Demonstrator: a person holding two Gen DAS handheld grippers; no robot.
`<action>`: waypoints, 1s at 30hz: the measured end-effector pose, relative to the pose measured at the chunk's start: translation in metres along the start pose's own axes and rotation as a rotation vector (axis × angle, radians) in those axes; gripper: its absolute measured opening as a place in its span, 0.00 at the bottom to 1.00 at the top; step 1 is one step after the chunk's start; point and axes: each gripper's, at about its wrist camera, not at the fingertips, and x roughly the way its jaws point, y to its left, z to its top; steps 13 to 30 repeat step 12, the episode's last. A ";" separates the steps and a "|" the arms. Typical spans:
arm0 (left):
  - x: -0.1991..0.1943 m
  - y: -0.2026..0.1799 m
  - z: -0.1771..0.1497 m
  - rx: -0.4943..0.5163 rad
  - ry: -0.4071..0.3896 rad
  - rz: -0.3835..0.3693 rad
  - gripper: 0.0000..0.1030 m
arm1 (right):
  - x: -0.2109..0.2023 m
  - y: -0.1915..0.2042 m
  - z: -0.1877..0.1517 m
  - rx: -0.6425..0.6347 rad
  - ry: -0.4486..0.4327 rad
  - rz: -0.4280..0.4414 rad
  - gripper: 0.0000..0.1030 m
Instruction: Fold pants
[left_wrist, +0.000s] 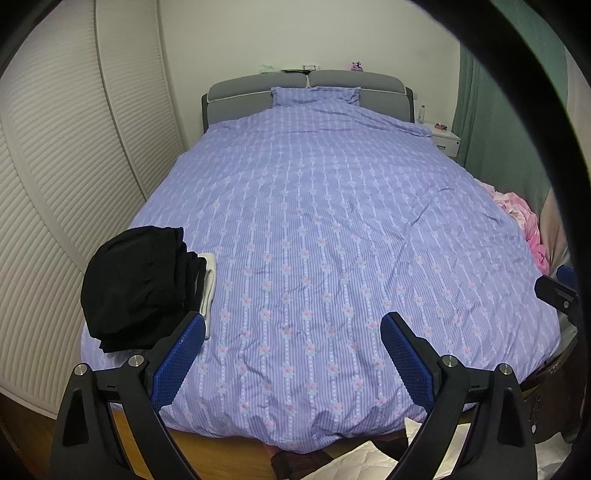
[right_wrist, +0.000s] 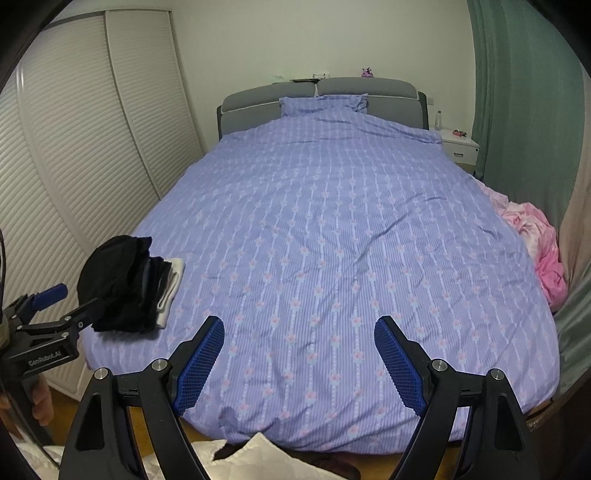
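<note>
Both grippers hover above the foot end of the bed, each aimed along its length toward the grey headboard (left_wrist: 306, 83). Left gripper (left_wrist: 293, 345): fingers spread wide, blue-padded, nothing between them; only the purple floral duvet (left_wrist: 314, 221) shows in the gap. Right gripper (right_wrist: 299, 349): fingers likewise spread wide and empty, the same duvet beyond and between them. The task item, a stack of folded pants (left_wrist: 136, 284), mostly black, lies on the duvet at the bed's near left corner; in the left wrist view it sits just beyond and outside the left finger (left_wrist: 181, 354), whose tip overlaps the stack's near edge in the picture; contact cannot be determined. A white folded garment (left_wrist: 208, 288) sits at the bottom of the stack, its edge showing on the side toward the gap between the fingers. In the right wrist view the stack (right_wrist: 125, 284) lies well to the left of the right gripper's left finger (right_wrist: 201, 363), and the left gripper (right_wrist: 55, 314) appears at the frame's left edge just beside the stack. Far to the right of both sets of fingers, a crumpled pink fabric (right_wrist: 543, 251) lies at the bed's right edge. Ahead, past the duvet, a matching pillow (right_wrist: 325, 105) leans against the headboard, with a white nightstand (right_wrist: 460, 146) to its right. Louvred wardrobe doors (left_wrist: 55, 166) stand left of the bed.
</note>
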 end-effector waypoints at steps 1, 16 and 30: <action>0.000 0.000 0.000 -0.002 0.001 0.001 0.94 | 0.001 0.000 0.000 0.001 0.004 0.003 0.82; 0.004 0.003 0.000 -0.022 0.011 0.017 0.94 | 0.008 0.001 0.002 -0.012 0.026 0.021 0.82; 0.004 0.003 0.000 -0.022 0.011 0.017 0.94 | 0.008 0.001 0.002 -0.012 0.026 0.021 0.82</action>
